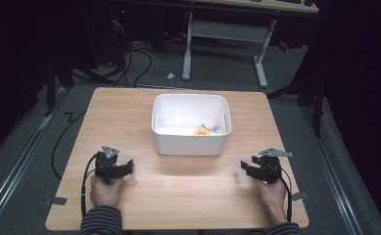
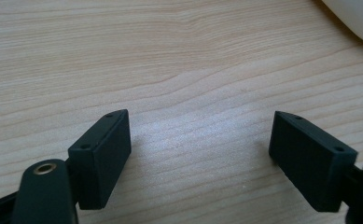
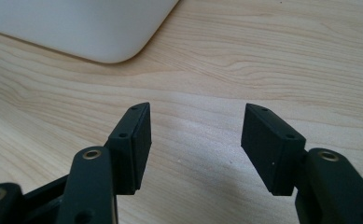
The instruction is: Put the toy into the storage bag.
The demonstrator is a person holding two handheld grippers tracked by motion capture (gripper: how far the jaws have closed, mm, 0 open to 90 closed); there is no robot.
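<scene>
A white bin (image 1: 191, 143) stands in the middle of the wooden table (image 1: 178, 196), with several small coloured pieces (image 1: 206, 130) lying in its right part. My left gripper (image 1: 129, 166) rests low over the table at the front left, held by a hand; its jaws are open with bare wood between them (image 2: 200, 135). My right gripper (image 1: 242, 167) sits at the front right, jaws apart over bare wood (image 3: 195, 128), nothing between them. The bin's rounded corner (image 3: 118, 42) lies just ahead of the right gripper, and a bin corner (image 2: 356, 21) shows at the top right of the left gripper view.
Bare tabletop stretches between the two grippers and in front of the bin. Cables trail from each gripper toward the table's front edge. Beyond the table a white desk frame (image 1: 225, 34) stands on the grey floor with cables around it.
</scene>
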